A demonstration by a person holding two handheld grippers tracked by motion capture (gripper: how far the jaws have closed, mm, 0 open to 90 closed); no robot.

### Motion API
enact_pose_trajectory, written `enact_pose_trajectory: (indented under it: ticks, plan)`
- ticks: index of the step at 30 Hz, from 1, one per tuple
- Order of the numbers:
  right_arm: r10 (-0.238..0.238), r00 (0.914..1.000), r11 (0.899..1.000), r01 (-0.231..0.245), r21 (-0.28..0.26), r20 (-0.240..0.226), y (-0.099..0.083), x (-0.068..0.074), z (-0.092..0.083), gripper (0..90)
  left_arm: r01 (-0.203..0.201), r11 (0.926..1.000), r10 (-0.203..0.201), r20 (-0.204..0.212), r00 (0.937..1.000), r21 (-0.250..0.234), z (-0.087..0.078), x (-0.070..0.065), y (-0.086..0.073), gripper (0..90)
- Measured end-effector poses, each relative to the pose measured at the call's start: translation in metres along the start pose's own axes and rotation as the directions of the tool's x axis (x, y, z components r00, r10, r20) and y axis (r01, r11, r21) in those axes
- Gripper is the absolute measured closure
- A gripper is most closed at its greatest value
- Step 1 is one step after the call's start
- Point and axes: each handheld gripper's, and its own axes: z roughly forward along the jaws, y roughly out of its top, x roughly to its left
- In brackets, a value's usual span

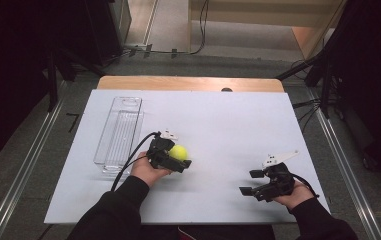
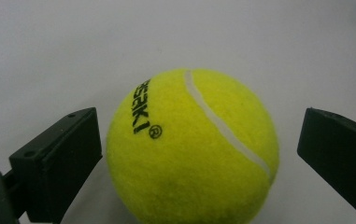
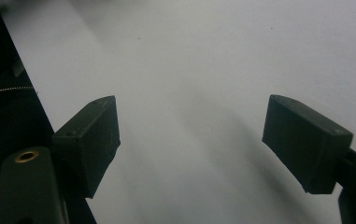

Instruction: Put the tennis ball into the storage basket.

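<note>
A yellow-green tennis ball lies on the white table cover, left of centre. My left gripper stands open with one black jaw on each side of the ball. In the left gripper view the ball sits between the jaws with a thin gap at the left jaw and a wider one at the right, so neither jaw presses it. My right gripper is held open near the front right of the table, pointing left. In the right gripper view its jaws have only bare white surface between them.
A clear, long plastic bin lies at the left of the table, just left of my left hand. A strip of wooden tabletop shows at the far edge. Dark stands and cables surround the table on the floor.
</note>
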Motion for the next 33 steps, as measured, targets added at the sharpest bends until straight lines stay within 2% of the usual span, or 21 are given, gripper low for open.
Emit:
enact_pose_trajectory:
  ticks: [3, 8, 11, 14, 15, 18, 33]
  plan:
    - [-0.001, 1.0, 1.0, 0.001, -0.001, 0.0, -0.0002, -0.0001, 0.0, 17.0, -0.01, 0.9999, 0.01, -0.009, 0.9999, 0.001, 0.0006, 0.0006, -0.0012, 1.0]
    - [0.001, 1.0, 1.0, -0.001, -0.001, 0.001, -0.0002, -0.0003, 0.0, 17.0, -0.036, 0.9993, 0.037, -0.037, 0.9986, 0.009, -0.0003, -0.0004, -0.0032, 12.8]
    - [-0.001, 1.0, 1.0, 0.001, 0.001, 0.001, -0.0001, -0.0002, 0.0, 17.0, -0.031, 0.9994, 0.032, -0.053, 0.9981, 0.018, 0.0011, 0.0004, -0.0043, 15.0]
    - [-0.001, 1.0, 1.0, 0.001, 0.002, 0.001, -0.0002, -0.0001, 0.0, 17.0, -0.04, 0.9992, 0.041, -0.032, 0.9987, 0.008, 0.0006, 0.0016, -0.0053, 23.8]
    - [-0.001, 1.0, 1.0, 0.001, 0.001, 0.002, -0.0002, -0.0001, 0.0, 17.0, -0.045, 0.999, 0.045, -0.038, 0.9983, 0.009, 0.0009, 0.0006, -0.0052, 25.4]
    - [-0.001, 1.0, 1.0, 0.001, 0.0, 0.002, -0.0003, -0.0003, 0.0, 17.0, -0.059, 0.9982, 0.059, -0.046, 0.9972, 0.01, 0.001, -0.0009, -0.0054, 25.8]
    - [-0.004, 1.0, 1.0, 0.004, 0.004, 0.003, -0.0002, 0.0002, 0.0, 17.0, -0.042, 0.9989, 0.043, -0.032, 0.9986, 0.019, 0.0, 0.0011, -0.0045, 26.4]
